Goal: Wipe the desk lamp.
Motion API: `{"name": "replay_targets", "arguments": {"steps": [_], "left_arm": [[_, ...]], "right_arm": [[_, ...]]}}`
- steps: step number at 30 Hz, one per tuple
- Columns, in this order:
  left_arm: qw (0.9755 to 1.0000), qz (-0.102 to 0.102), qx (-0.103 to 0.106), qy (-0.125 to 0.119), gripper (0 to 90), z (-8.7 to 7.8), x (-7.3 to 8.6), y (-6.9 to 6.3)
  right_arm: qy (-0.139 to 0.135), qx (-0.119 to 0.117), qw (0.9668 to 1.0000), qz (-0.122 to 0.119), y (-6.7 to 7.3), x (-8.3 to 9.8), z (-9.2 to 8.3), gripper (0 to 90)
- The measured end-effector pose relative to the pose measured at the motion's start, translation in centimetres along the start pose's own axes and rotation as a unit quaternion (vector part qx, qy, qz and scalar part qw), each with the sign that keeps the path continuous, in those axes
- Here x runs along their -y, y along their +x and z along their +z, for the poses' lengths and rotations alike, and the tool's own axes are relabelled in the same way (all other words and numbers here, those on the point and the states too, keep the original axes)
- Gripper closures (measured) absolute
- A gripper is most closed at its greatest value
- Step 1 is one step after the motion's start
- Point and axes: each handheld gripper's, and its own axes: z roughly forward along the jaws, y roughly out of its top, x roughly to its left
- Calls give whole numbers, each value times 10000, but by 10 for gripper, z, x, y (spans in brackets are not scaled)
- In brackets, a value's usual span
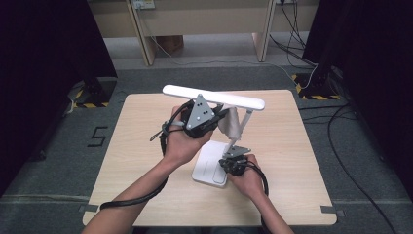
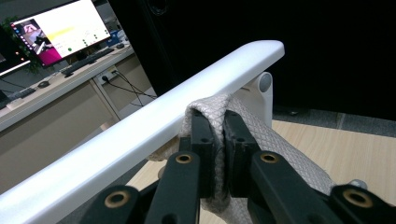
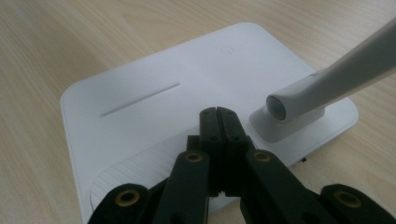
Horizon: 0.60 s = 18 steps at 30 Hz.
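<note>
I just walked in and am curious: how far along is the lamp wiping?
Under way, it seems. The right gripper, shut and empty, presses on the lamp base to steady it. The left gripper pinches a cloth against the lamp's light bar. How much of the bar is already wiped can't be told; the base looks not yet wiped.

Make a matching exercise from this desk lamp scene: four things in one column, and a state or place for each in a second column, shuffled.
Things:
1. cloth
2. lamp head
3. lamp base
4. right tool

States or places:
A. flat on the wooden table
B. shut, empty, tips pressed on the base
C. pinched in the left tool, against the bar's underside
D. long white bar, raised above the table

Pairs: 1-C, 2-D, 3-A, 4-B
</note>
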Motion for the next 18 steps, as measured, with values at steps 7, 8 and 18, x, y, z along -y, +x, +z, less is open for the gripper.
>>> {"name": "replay_targets", "arguments": {"steps": [7,8,18], "left_arm": [[10000,12,52,-21,845,5,-2,-5],[10000,17,56,-18,845,5,-3,-5],[9999,70,113,3,844,10,-2,-10]], "right_arm": [[-4,-2,10000,-1,0,0,0,900],[-2,-1,10000,-4,0,0,0,900],[-13,-16,10000,24,0,1,0,900]]}}
